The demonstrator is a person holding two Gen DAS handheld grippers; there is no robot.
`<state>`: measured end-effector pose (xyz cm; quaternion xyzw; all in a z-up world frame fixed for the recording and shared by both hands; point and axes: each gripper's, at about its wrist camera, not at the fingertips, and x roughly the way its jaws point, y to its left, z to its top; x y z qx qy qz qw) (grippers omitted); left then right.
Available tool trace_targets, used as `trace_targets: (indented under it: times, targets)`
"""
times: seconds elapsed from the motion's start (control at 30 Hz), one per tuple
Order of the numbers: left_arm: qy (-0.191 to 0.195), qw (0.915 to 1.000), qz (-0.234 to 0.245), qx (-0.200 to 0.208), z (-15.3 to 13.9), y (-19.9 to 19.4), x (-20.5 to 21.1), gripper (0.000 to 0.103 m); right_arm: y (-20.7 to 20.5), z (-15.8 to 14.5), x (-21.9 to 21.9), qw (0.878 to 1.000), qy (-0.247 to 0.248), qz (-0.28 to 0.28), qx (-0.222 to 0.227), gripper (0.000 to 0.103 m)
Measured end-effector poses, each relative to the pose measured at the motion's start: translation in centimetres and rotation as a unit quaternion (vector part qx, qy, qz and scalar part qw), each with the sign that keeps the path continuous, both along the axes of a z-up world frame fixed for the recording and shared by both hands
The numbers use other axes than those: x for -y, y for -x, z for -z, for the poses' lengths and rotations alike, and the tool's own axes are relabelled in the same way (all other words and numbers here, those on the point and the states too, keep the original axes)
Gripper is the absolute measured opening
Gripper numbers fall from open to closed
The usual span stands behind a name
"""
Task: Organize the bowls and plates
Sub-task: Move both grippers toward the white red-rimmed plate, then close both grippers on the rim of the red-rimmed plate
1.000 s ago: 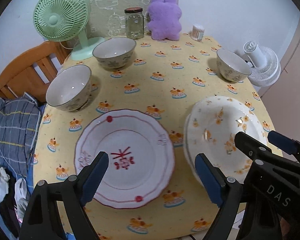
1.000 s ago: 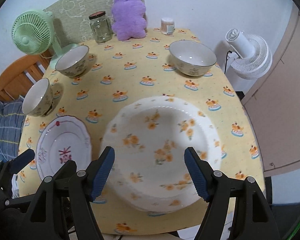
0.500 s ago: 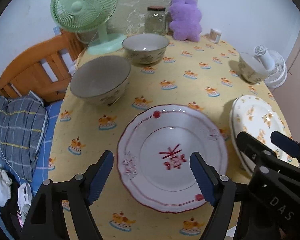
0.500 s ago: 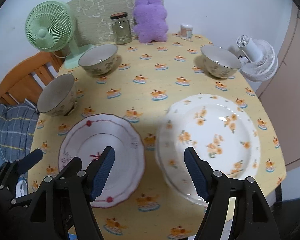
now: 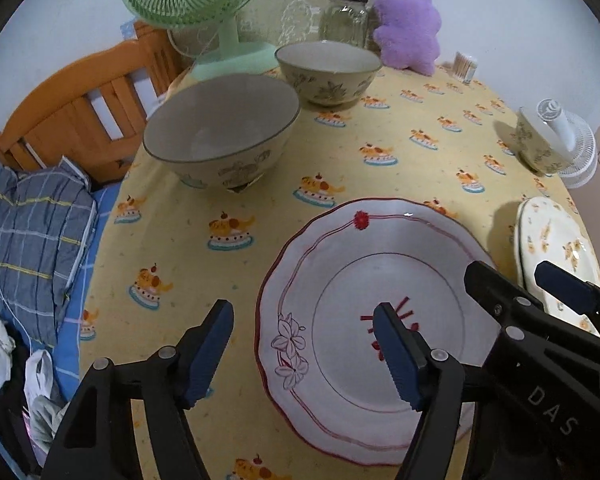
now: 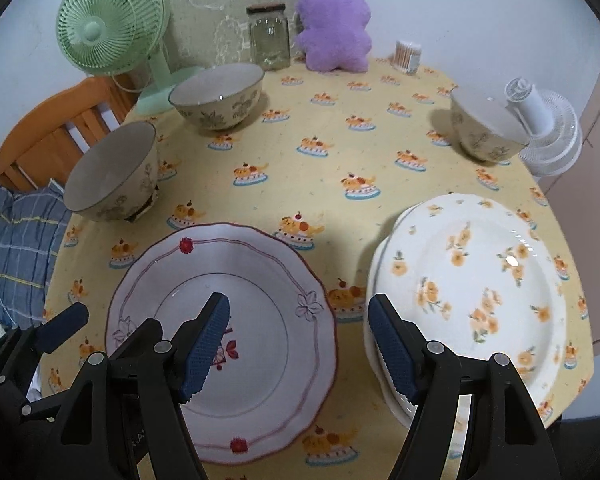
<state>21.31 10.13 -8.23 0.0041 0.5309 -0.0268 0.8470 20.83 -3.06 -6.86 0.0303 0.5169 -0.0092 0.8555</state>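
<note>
Both grippers have swung left off the orange-flowered white plate stack, now at lower right of the tabletop. The left gripper and right gripper, jaws spread and empty, frame the red-rimmed scalloped white plate, likely next onto the stack.

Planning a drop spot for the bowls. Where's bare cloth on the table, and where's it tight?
Widest bare cloth: mid-table, bordered by the back bowl, right bowl, red-rimmed plate and floral plates. A narrower strip runs between those two plates. Crowded: left edge around the near bowl and green fan; back edge with jar and purple plush.
</note>
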Motion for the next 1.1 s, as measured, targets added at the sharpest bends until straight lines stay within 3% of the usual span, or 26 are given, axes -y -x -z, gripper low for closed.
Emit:
trace_targets:
  times: [0.3,0.43,0.87,1.1]
  targets:
    - [0.001,0.9995,-0.013,-0.030,2.0,-1.3,-0.2,0.059,-2.0,2.4,-0.4,0.999,-0.003,-0.017,-0.034,0.074]
    - [0.000,0.9988,-0.017,-0.046,2.7,-1.9,-0.1,0.053,-2.9,3.2,-0.5,0.998,-0.008,-0.025,-0.050,0.069]
    - [-0.009,0.9988,-0.015,-0.047,2.7,-1.8,0.4,0.054,-3.5,4.3,-0.5,0.997,-0.005,-0.030,-0.069,0.064]
    - [-0.009,0.9981,-0.020,-0.058,2.7,0.0,-0.1,0.055,-1.8,4.2,-0.8,0.996,-0.007,-0.040,-0.079,0.064]
